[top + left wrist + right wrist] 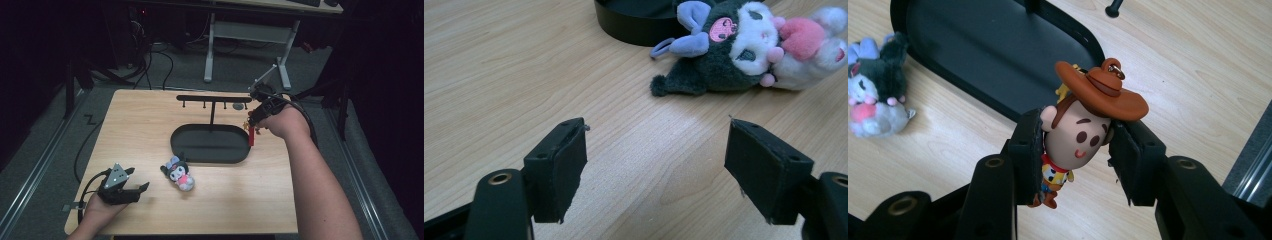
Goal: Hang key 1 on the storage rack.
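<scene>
Status: looks like hanging keychain toys on the rack, roughly at the halfway point of the first one.

Right gripper [1075, 150] is clamped on the cowboy figure [1080, 135], jaws pressing either side of its head, hat and metal ring sticking out above the jaw tips. It is lifted off the table, held just past the right end of the black tray [190, 150] and below the rack [214, 98] with its row of hooks. Pick is done; the ring is not yet on a hook.

Left gripper [656, 165] is empty, jaws spread wide, low over the wood. The plush toy [744, 47] lies on its side on the table ahead of it and a bit to the right of the jaws, not touched. So the second item is untouched.

View differences:
- Right gripper view gives the grip itself: which part is pinched, ring free on top. From the high view the figure [250, 132] is just a small blob with a red strip hanging down; probably its strap, too small to tell.
- High view gives the rack hooks relative to the right gripper [256, 120]; the gripper view catches only one peg tip.
- Left gripper view shows the plush's loop, lying toward the tray.
</scene>
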Motion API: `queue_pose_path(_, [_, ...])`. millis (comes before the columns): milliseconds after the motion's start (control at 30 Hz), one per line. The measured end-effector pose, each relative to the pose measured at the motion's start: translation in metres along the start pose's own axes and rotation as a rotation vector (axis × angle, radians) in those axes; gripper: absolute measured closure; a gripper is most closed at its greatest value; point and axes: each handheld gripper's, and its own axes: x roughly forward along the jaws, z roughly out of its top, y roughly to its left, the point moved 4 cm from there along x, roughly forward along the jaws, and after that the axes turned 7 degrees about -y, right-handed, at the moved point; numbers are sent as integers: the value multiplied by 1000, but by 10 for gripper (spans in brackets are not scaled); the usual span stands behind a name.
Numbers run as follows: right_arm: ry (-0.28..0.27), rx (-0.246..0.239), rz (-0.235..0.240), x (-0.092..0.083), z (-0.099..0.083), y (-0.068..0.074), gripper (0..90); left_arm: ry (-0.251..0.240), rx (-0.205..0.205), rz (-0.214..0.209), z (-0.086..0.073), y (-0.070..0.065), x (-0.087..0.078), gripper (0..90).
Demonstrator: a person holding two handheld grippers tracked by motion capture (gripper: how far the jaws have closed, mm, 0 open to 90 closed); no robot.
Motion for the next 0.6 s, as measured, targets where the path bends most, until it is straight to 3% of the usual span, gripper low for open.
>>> queue_pose_path(33, [2, 15, 0, 1, 0, 0, 581, 2, 1, -1, 0, 0, 0, 252])
queue_pose_path(300, [-7, 4, -17, 6, 11, -5, 582, -1, 0, -2, 0, 0, 0, 253])
queue_pose_path(600, [-9, 2, -20, 13, 23, -1, 582, -3, 0, -2, 0, 0, 0, 253])
